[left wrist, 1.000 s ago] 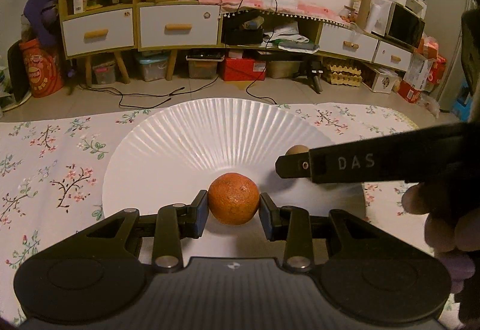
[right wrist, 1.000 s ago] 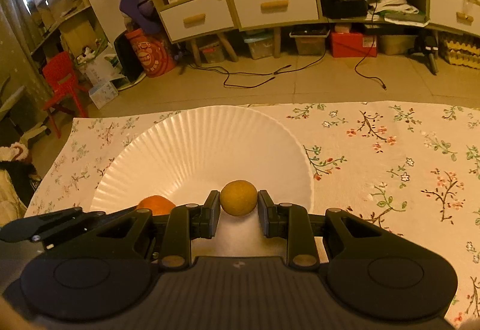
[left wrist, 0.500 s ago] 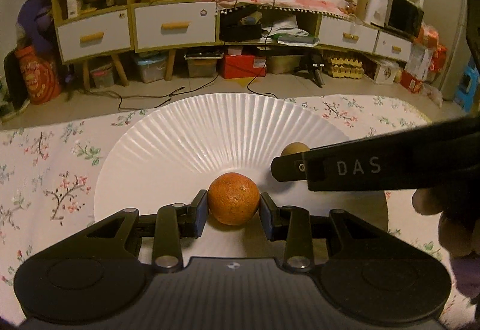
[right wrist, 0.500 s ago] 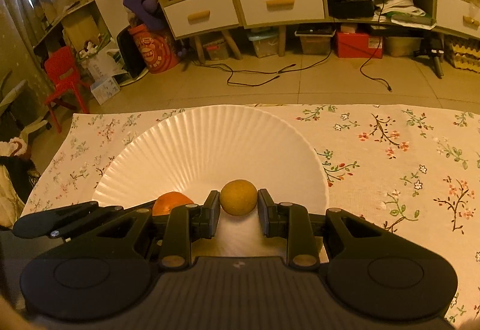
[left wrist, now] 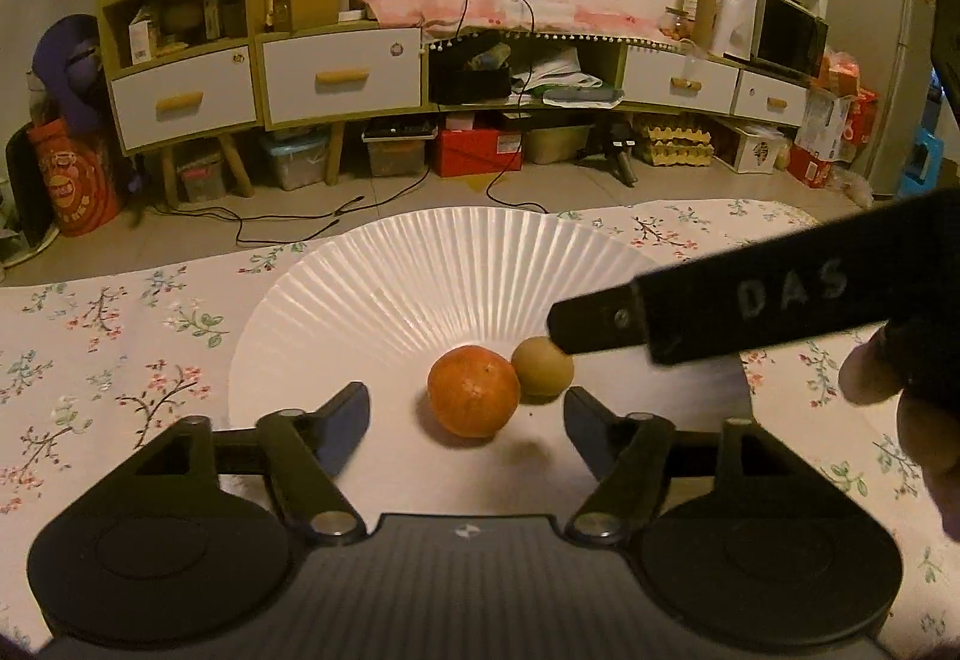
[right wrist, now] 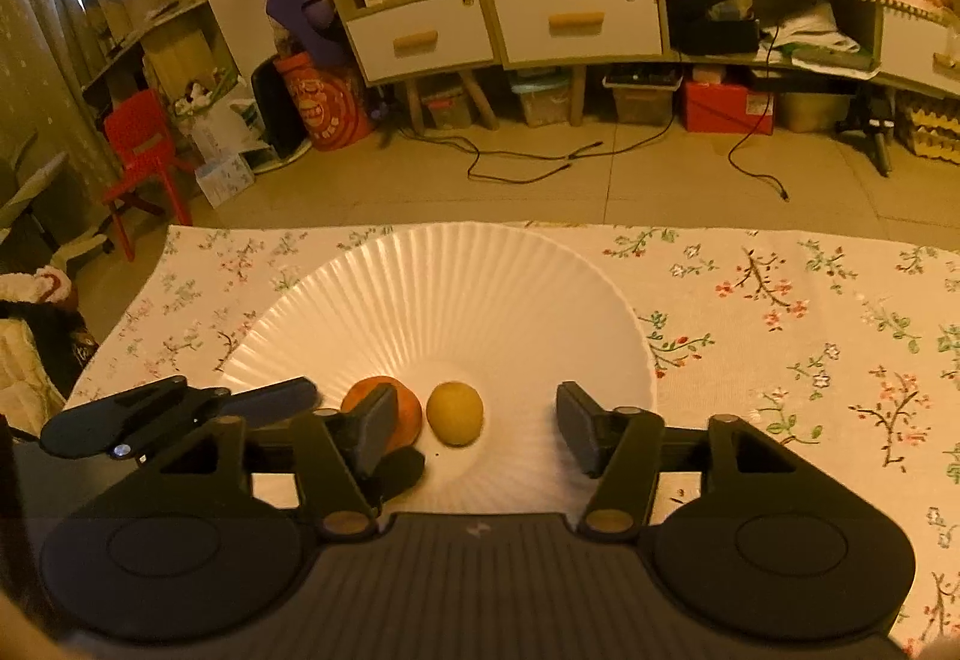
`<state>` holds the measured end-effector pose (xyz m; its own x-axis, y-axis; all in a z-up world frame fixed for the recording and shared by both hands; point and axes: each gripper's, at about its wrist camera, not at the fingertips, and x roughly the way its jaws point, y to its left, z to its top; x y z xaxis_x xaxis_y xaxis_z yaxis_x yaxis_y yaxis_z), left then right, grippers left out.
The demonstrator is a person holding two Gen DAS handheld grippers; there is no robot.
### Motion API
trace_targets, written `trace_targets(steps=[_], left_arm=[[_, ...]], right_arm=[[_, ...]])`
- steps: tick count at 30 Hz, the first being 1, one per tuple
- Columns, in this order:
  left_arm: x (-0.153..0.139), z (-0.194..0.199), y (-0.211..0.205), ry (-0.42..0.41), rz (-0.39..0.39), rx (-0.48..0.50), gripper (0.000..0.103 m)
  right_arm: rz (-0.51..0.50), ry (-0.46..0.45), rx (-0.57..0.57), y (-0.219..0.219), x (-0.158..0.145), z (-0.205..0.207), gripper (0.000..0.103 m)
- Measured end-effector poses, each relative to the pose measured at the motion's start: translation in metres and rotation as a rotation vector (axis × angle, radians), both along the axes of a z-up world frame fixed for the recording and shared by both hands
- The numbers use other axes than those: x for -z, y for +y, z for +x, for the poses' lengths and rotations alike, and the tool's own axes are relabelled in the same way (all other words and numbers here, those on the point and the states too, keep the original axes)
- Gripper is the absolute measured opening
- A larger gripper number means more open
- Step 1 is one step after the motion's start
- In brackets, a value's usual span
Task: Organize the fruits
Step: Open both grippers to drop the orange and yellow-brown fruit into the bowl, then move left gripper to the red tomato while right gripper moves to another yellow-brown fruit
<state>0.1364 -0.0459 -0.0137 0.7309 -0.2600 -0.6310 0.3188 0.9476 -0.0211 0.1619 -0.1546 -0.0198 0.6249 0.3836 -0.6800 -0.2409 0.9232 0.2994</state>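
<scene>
Left wrist view, nearest first: the left tongs [left wrist: 465,411] have just been opening and now stand apart, pads clear of the orange [left wrist: 473,391], which half a second ago was clamped between them; it sits free on the plate [left wrist: 420,276], nearer the right pad than the left; just behind it, touching or nearly so, lies the small yellow-brown fruit [left wrist: 543,367]; the dark bar of the right tongs [left wrist: 708,312] crosses above that fruit from the right, with the person's fingers [left wrist: 870,378] at the edge; beyond the plate the flowered table [left wrist: 120,336] runs to the floor and cabinets.

Right wrist view: the right tongs [right wrist: 474,423] have likewise just been opening; the yellow fruit [right wrist: 454,413] lies loose between the spread pads, closer to the left one, where a moment ago it was pinched; the orange [right wrist: 384,408] shows partly behind the left pad, beside the fruit; the left tongs [right wrist: 180,408] lie at the left edge of the plate [right wrist: 444,300].

Both fruits therefore seem delivered, side by side on the near part of the plate; what remains is probably to draw both tongs back without nudging the round fruits, which could roll.
</scene>
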Motion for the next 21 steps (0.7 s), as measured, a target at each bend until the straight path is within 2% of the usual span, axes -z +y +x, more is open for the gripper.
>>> trace_targets(steps=[5,7,15,17,19,21], left_arm=[[-0.008,-0.012,0.003,-0.003,-0.01,0.002,0.077],[-0.011,-0.019,0.005,-0.005,-0.008,0.009,0.078],[-0.02,-0.043,0.014,-0.004,0.024,0.032,0.084],[-0.02,-0.049,0.018,0.001,0.023,0.03,0.092],[-0.02,-0.054,0.022,0.003,0.023,0.031,0.092],[-0.02,-0.059,0.025,0.009,0.023,0.034,0.093]], right_arm=[[0.013,-0.018,0.025,-0.004,-0.011,-0.012,0.075],[0.014,-0.025,0.029,-0.005,-0.014,-0.018,0.08],[0.008,-0.04,0.045,-0.009,-0.021,-0.043,0.092],[-0.002,-0.045,0.049,-0.008,-0.021,-0.05,0.096],[-0.01,-0.053,0.049,-0.007,-0.022,-0.058,0.102],[-0.018,-0.061,0.044,-0.007,-0.022,-0.065,0.103]])
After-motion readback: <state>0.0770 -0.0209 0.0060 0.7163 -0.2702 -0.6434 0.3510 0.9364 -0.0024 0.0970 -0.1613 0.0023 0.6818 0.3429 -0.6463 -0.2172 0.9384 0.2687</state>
